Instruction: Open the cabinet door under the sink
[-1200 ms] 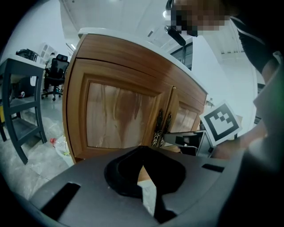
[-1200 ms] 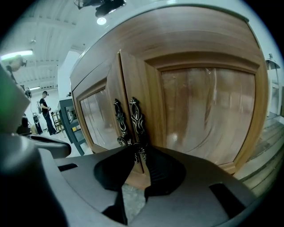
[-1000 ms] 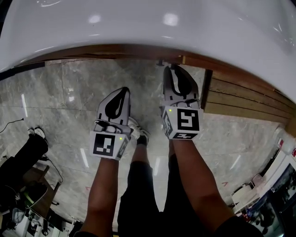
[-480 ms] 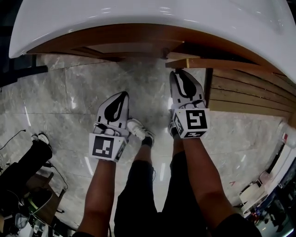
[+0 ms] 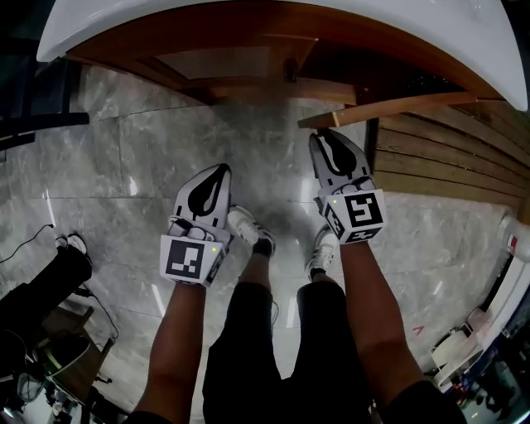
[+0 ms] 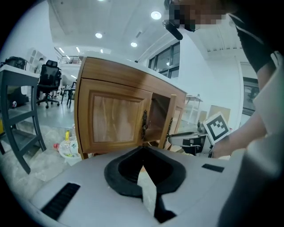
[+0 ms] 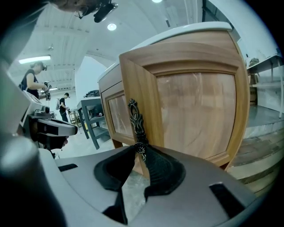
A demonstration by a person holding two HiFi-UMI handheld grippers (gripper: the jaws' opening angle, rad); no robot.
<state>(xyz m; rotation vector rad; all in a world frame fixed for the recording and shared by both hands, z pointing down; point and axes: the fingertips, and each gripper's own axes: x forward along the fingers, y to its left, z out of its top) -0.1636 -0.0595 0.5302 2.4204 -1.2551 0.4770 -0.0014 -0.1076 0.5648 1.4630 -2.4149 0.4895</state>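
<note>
In the head view, a glossy white sink (image 5: pixel 248 12) curves over a warm brown wooden cabinet (image 5: pixel 224 62), and the cabinet's open door (image 5: pixel 389 108) swings out from its right half, showing as a thin pale plank edge. The right gripper (image 5: pixel 321 134) has its tips at that door's free end, while the left gripper (image 5: pixel 222 169) hangs in front of the cabinet's middle, well apart from the wood. Each has a smooth grey shell and carries a marker cube (image 5: pixel 358 214) printed with blocky black-and-white squares. Below the cabinet lies a polished floor (image 5: pixel 124 157) of grey veined stone tiles, and to the cabinet's right runs a slatted wooden panel (image 5: pixel 439 166). White shoes (image 5: pixel 248 230) stand in front of the cabinet, between the grippers. In the left gripper view, the black rubbery pads meet at their tips with nothing between them. Beyond them stands the cabinet's closed door (image 6: pixel 113 119), a framed panel with streaky grain and a dark metal pull on its inner edge, and the open door stands ajar just beside it. In the right gripper view, the ridged black pads are clamped on the lower end of the open door's handle (image 7: pixel 136 119), a long, dark, ornate cast-metal strip ending in a small rosette. The door is bowed, a pale wood frame round a smoother inset panel.
</note>
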